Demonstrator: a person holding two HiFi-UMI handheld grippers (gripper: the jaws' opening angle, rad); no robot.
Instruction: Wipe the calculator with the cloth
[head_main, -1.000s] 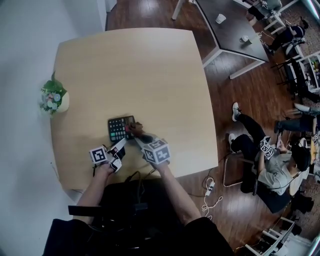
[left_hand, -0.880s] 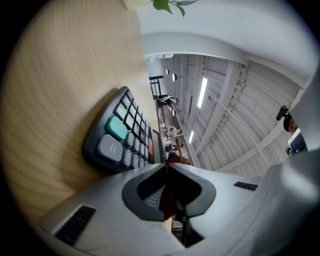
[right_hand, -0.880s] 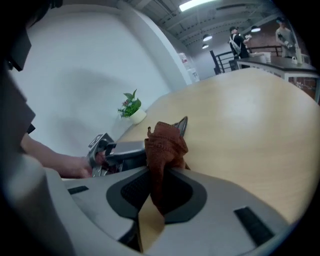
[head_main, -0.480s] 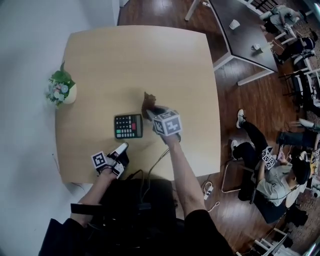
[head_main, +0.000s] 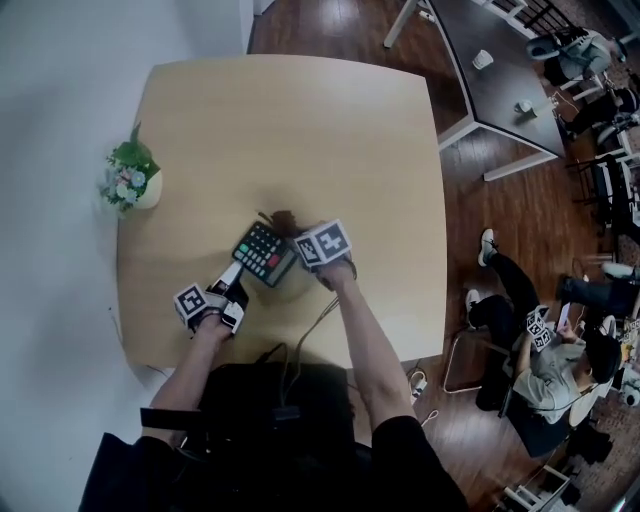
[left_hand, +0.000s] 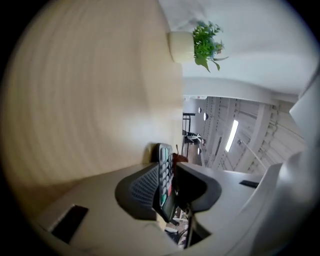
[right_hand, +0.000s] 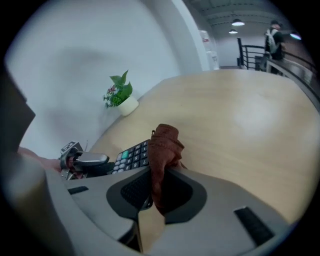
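Cloth (right_hand: 164, 145) in grip of right tool (right_hand: 159, 189), just beside calculator (head_main: 264, 254).

The left claw (head_main: 238, 272), which hung apart from the calculator (head_main: 265, 253) at the lower left of the head view half a second ago, now reaches it. Its jaws have just been opening, and the calculator's near corner now sits pinched between them. The calculator, then square to the frame, now lies turned on a diagonal. The right claw (head_main: 297, 233), which had swung its cloth (head_main: 281, 217) away to the upper right, is back, with the cloth just beside the calculator's upper right end.
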